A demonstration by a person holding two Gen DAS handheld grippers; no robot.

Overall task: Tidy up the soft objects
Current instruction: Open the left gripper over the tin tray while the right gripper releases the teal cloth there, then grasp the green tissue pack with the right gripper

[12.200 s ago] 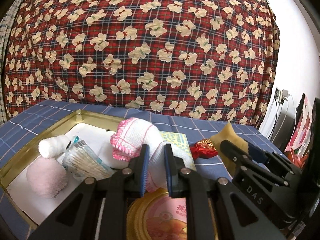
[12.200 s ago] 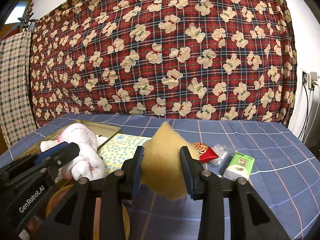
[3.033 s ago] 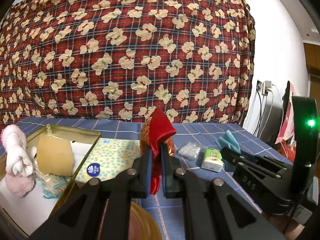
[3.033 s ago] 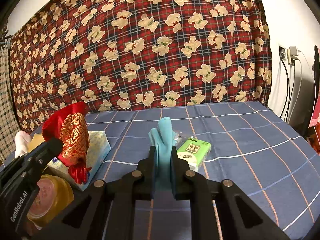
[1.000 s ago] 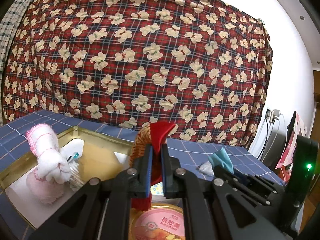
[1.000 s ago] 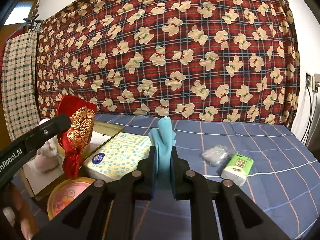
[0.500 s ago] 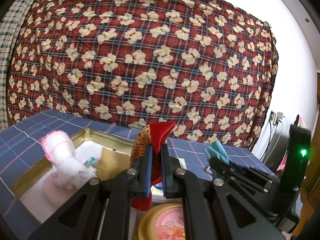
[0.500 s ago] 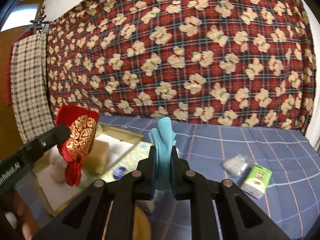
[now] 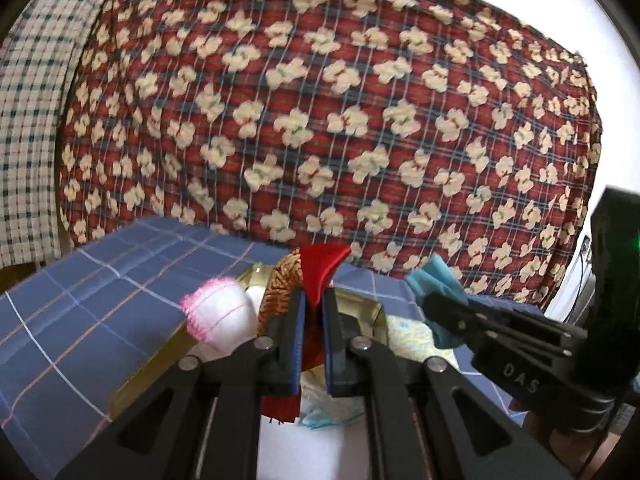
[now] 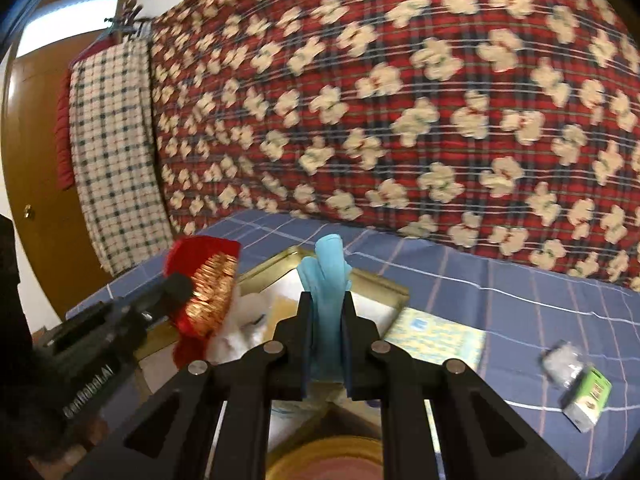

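My left gripper [image 9: 313, 300] is shut on a red and gold cloth pouch [image 9: 316, 270], held over the gold tin tray [image 9: 160, 354]. The same pouch [image 10: 206, 280] shows at the left of the right wrist view. My right gripper [image 10: 326, 300] is shut on a light blue cloth [image 10: 326, 270], which hangs above the tray's [image 10: 376, 280] right part. From the left wrist view that blue cloth [image 9: 436, 280] appears at the right in the other gripper. A white towel with pink trim [image 9: 220, 312] sits in the tray.
A yellow dotted tissue pack [image 10: 440, 336] lies right of the tray. A green tissue packet [image 10: 588, 396] and a clear wrapper [image 10: 560, 360] lie farther right on the blue checked tablecloth [image 10: 500, 288]. A round gold tin lid [image 10: 324, 460] sits near the front edge.
Both grippers have swung left over the tray, each keeping hold of its cloth. The tray and the pink-trimmed towel now lie straight ahead; the green packet has slid to the right edge.
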